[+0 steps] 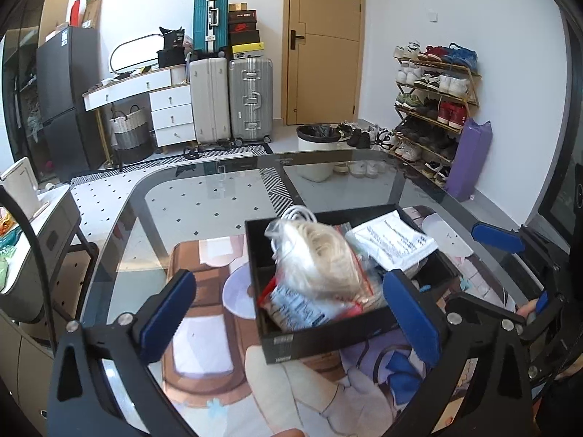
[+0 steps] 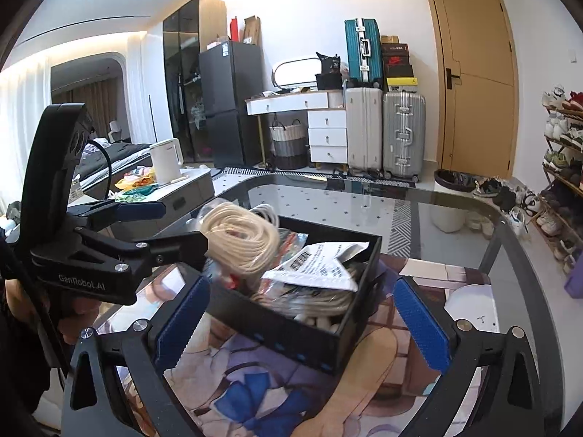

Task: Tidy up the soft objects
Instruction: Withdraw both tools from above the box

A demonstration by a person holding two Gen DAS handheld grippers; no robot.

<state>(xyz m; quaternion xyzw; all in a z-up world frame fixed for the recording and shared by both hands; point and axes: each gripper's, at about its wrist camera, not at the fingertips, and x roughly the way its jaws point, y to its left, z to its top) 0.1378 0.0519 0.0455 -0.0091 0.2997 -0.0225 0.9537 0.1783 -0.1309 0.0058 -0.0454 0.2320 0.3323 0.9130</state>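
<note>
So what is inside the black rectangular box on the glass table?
In the black box: a coil of cream rope in a clear bag on top, a white printed packet, white cable loops. Items beneath are covered.

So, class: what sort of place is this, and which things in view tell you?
Most likely a lived-in home, perhaps a small flat: suitcases stacked by the door, a loaded shoe rack, a fridge, and a bed in the next room.

Black hand-held gripper (image 2: 297, 317), blue ridged pads (image 2: 422, 327), silver screws
</note>
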